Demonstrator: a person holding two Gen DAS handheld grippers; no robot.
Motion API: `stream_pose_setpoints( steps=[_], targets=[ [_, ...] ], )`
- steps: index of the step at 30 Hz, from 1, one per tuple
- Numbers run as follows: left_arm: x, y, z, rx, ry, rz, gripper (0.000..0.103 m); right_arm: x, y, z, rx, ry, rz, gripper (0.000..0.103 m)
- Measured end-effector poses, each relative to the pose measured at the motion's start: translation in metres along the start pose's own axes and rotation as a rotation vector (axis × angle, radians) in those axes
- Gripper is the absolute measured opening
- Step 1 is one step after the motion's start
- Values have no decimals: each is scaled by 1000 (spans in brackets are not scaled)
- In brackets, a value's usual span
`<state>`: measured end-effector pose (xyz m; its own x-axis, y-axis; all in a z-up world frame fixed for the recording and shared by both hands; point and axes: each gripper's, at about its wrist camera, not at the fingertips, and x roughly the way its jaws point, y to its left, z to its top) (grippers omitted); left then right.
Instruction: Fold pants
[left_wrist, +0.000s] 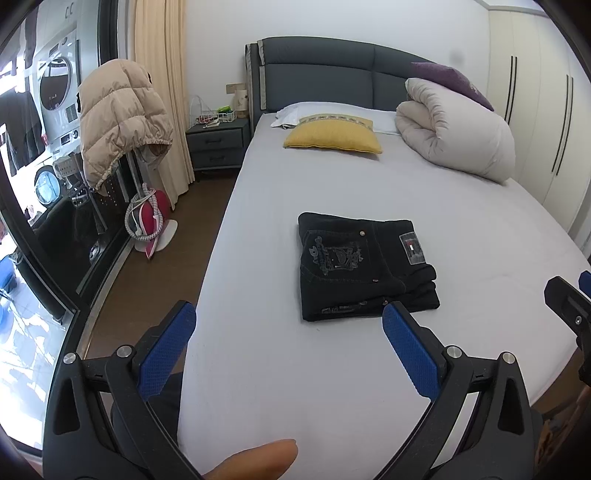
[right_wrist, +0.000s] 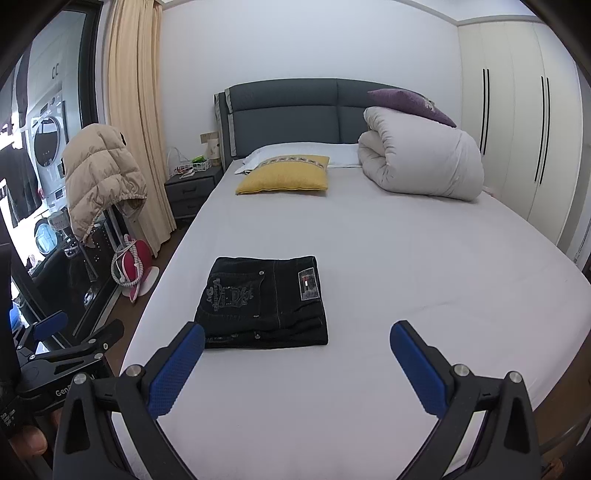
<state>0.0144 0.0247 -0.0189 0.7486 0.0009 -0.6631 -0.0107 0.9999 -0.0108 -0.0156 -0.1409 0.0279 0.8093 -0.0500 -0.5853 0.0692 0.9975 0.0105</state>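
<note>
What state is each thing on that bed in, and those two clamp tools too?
Pants: folded into a compact stack, flat on the bed, untouched.
Duvet: rolled up near the headboard.
Yellow pillow: lying flat.
Purple pillow: resting on the duvet.
Left hand-held gripper: open, empty.
Right hand-held gripper: open, empty.

The left tool (right_wrist: 48, 325) reads "Gen…", cut off; the pants (right_wrist: 264, 302) pocket embroidery is unreadable.
</note>
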Motion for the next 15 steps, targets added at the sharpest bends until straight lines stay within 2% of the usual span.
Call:
stream_pose_setpoints(
  steps=[15],
  targets=[
    [7, 1, -1, -1, 9, -1, 103, 0, 1, -3, 0, 10, 2, 103]
  ],
)
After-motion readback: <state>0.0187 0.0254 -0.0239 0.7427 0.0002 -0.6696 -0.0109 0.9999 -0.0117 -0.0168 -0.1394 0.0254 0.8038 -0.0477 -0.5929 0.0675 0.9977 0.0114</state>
